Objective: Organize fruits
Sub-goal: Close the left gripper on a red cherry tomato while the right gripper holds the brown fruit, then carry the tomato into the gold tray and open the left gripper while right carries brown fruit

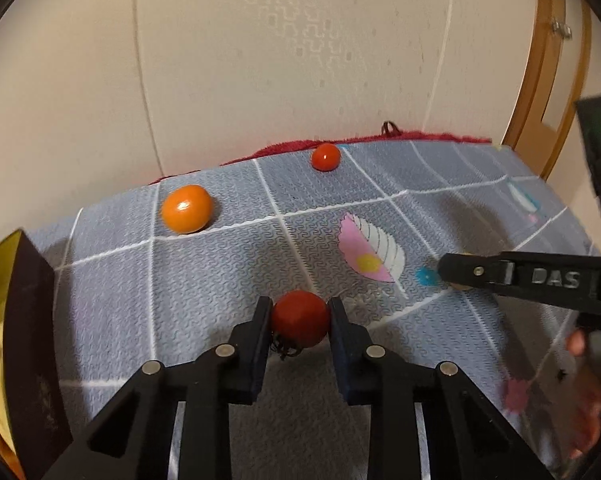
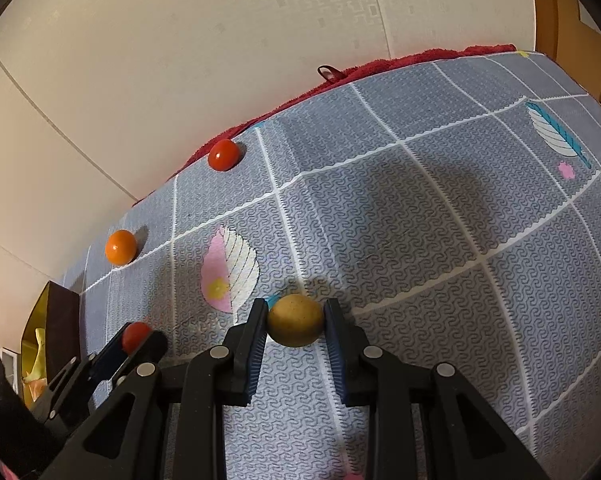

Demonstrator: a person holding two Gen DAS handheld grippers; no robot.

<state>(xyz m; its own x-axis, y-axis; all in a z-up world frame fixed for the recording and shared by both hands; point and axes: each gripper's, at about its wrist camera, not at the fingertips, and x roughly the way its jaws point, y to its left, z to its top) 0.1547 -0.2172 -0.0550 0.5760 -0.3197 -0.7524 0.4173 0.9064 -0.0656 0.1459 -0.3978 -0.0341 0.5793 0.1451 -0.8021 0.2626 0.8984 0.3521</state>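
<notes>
My left gripper (image 1: pixel 300 307) is shut on a red tomato (image 1: pixel 300 325) with a dried stem, low over the grey checked cloth (image 1: pixel 204 276). The right wrist view shows the same gripper (image 2: pixel 140 338) and tomato (image 2: pixel 135 335) at lower left. My right gripper (image 2: pixel 296 313) is shut on a round yellow-brown fruit (image 2: pixel 296 322) resting on the cloth (image 2: pixel 420 220); in the left wrist view it (image 1: pixel 452 270) reaches in from the right. An orange fruit (image 1: pixel 186 209) (image 2: pixel 120 247) and a small red tomato (image 1: pixel 326 157) (image 2: pixel 223 154) lie loose farther back.
A dark box with a gold lining (image 1: pixel 32 320) (image 2: pixel 62 320) stands at the cloth's left edge and holds yellow fruit. A red towel (image 1: pixel 420 135) (image 2: pixel 420 58) runs along the far edge against the wall. A wooden door frame (image 1: pixel 556 80) rises at the right.
</notes>
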